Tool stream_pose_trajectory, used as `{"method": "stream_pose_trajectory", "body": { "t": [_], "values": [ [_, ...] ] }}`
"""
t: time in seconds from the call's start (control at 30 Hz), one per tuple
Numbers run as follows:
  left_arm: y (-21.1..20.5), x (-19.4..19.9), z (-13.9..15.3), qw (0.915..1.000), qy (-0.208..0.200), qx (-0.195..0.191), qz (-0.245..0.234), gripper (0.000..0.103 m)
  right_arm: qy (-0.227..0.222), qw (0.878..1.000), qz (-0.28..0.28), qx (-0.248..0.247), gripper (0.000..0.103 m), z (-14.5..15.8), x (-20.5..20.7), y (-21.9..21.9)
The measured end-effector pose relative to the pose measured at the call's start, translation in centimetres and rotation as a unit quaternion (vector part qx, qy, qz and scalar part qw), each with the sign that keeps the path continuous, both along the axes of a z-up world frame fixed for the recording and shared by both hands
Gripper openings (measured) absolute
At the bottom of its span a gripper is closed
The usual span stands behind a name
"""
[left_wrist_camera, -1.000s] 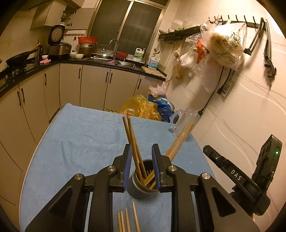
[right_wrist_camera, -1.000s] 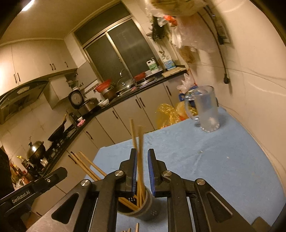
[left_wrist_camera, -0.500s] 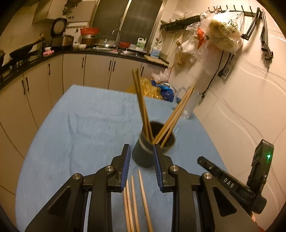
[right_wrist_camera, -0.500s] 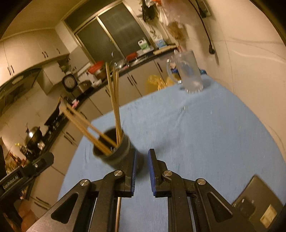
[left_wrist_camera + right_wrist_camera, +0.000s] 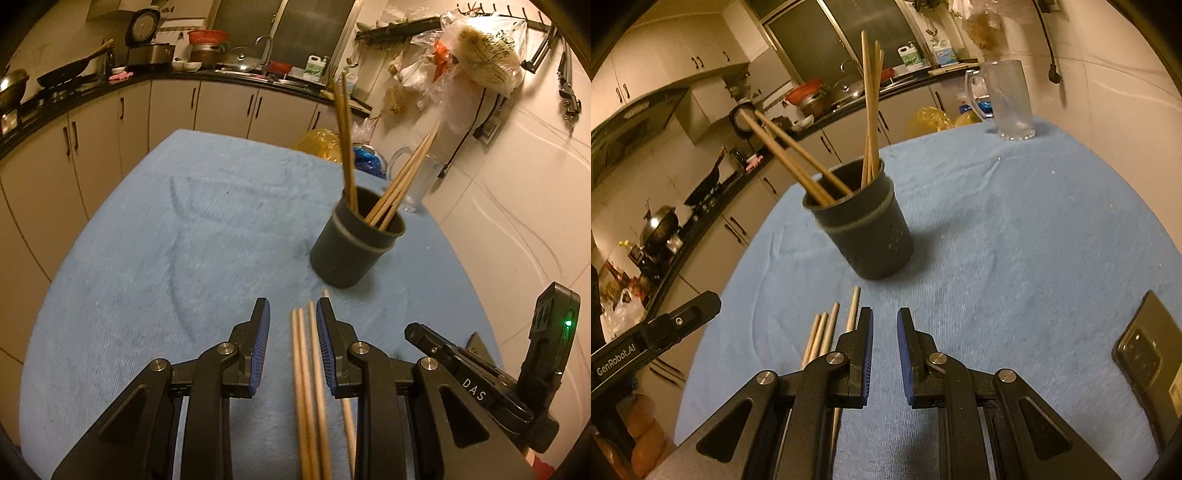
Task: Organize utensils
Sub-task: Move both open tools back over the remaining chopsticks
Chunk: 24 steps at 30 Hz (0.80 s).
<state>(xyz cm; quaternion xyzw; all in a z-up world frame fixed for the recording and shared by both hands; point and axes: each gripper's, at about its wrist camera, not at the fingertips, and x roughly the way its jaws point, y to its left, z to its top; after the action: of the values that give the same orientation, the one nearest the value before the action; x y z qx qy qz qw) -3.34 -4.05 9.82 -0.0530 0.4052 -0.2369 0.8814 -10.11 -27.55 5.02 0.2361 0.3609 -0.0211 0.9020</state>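
Both tongs hang low over the blue-covered tabletop (image 5: 155,229), angled down at the loose chopsticks (image 5: 306,369) that lie flat at its near edge. Left tongs (image 5: 292,345) stand narrowly spread with three of those sticks lying in the gap, not yet pinched, so this looks like the lining-up for a pick. Right tongs (image 5: 885,352) are nearly pressed together, holding nothing, with the same sticks just to their left. Farther off stands the dark holder cup (image 5: 866,229), already bristling with upright chopsticks leaning against its rim; likely the loose ones belong there. A phone (image 5: 1148,354) lies near the right edge.
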Motion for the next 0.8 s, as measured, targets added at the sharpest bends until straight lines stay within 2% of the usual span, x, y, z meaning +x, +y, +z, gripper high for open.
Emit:
{"method": "stream_pose_trajectory", "body": {
  "t": [0.43,0.8],
  "values": [
    [2.6,0.3,-4.1,0.9992,0.026,0.007,0.03,0.024,0.02,1.0,0.013,-0.01,0.017,-1.1,-0.2,1.5],
    [3.4,0.4,-4.4,0.9991,0.03,-0.006,0.031,0.025,0.028,0.999,0.031,-0.027,0.021,-1.0,0.3,3.3]
  ]
}}
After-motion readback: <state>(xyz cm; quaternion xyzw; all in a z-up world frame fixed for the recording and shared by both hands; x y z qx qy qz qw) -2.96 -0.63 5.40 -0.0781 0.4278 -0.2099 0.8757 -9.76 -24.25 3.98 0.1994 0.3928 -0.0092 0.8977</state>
